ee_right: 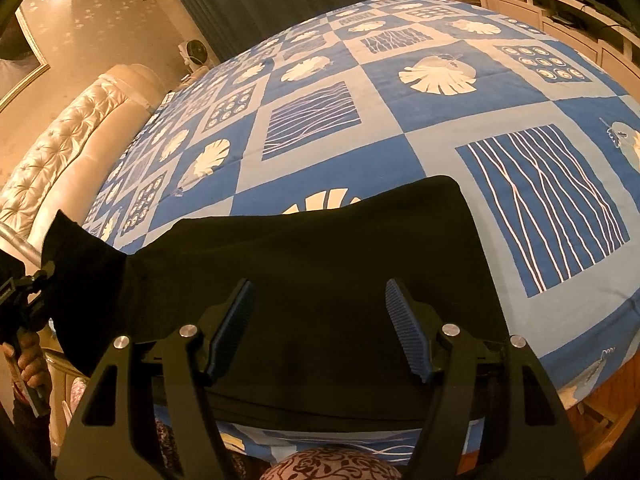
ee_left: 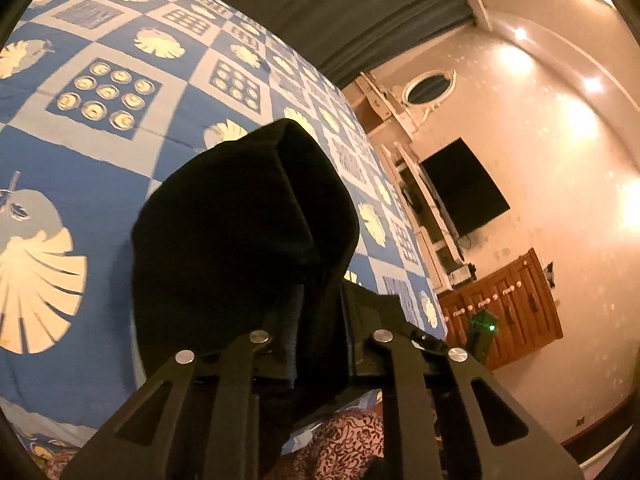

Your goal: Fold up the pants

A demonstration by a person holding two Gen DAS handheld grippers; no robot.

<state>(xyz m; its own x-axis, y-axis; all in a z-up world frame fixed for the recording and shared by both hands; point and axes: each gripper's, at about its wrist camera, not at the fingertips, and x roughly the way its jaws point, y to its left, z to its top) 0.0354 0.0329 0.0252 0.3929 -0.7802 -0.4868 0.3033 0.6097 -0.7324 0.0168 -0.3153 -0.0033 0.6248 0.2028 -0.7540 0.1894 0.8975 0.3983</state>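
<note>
1. Left wrist view: the left claw (ee_left: pixel 320 344) is clamped on a bunched fold of the black pants (ee_left: pixel 248 236), which rise straight ahead of its fingers, lifted off the bed.
2. Beyond that claw spreads the blue patterned bedspread (ee_left: pixel 120 160); off to its right are a dark television (ee_left: pixel 464 188) and a wooden cabinet (ee_left: pixel 508 304).
3. Right wrist view: the right claw (ee_right: pixel 320 332) is spread wide, gripping nothing, hovering over the pants (ee_right: pixel 320 248) lying flat beneath and ahead of it.
4. Far left of this claw, the pants' end is pulled up where the other claw holds it.
5. A tufted headboard (ee_right: pixel 68 152) lies beyond, to its left.
</note>
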